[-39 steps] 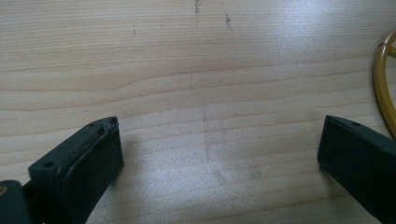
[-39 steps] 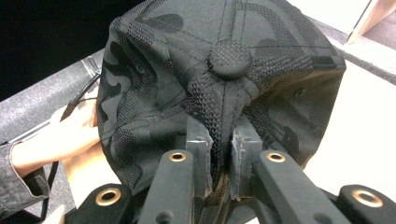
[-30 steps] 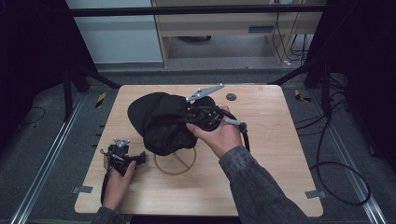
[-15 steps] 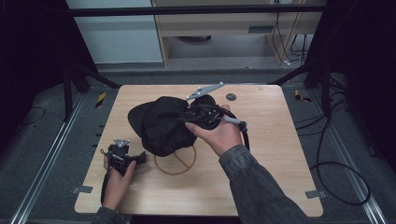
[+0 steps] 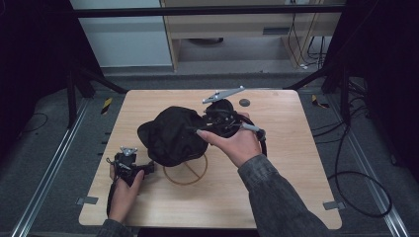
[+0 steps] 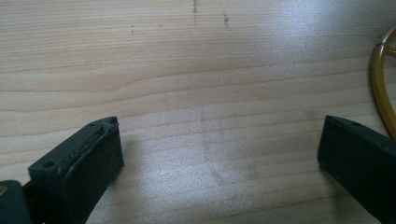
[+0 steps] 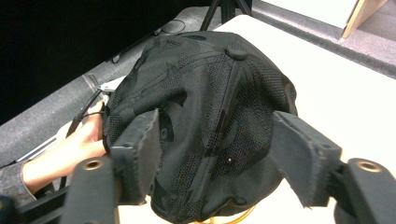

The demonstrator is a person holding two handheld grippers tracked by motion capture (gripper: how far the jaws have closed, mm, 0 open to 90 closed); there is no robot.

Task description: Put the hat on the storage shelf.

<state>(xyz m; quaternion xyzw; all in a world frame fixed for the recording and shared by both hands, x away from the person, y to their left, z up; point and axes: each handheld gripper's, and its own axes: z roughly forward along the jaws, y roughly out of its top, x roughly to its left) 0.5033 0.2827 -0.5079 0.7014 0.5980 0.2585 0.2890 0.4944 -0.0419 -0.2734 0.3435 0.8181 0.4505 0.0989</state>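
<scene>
Two hand-held grippers work over a light wooden table (image 5: 296,148). A black cap (image 5: 170,136) sits near the table's centre, partly covering a thin yellow ring marking (image 5: 187,174) on the tabletop; the ring's near arc shows below the cap in the high view.

Right gripper (image 5: 207,123): held in the person's right hand (image 5: 237,143), just right of the cap, pointing left toward it. In the right gripper view, the jaws stand apart on either side of the cap's rear, with mesh crown panels and the top button (image 7: 237,52) visible between and beyond them. The left jaw's pad lies against the fabric; whether the right jaw touches it cannot be told. A grey three-cornered plate (image 5: 223,94) rides on top of this gripper, and its cable loops on the table to the right.

Left gripper (image 5: 129,163): held in the left hand (image 5: 123,190) near the table's near-left corner, well apart from the cap. In the left gripper view, its jaws are spread wide over bare wood with nothing between them; an arc of the yellow ring shows at the right edge.

A small dark round disc (image 5: 244,102) lies on the far side of the table, just right of the grey plate.
</scene>
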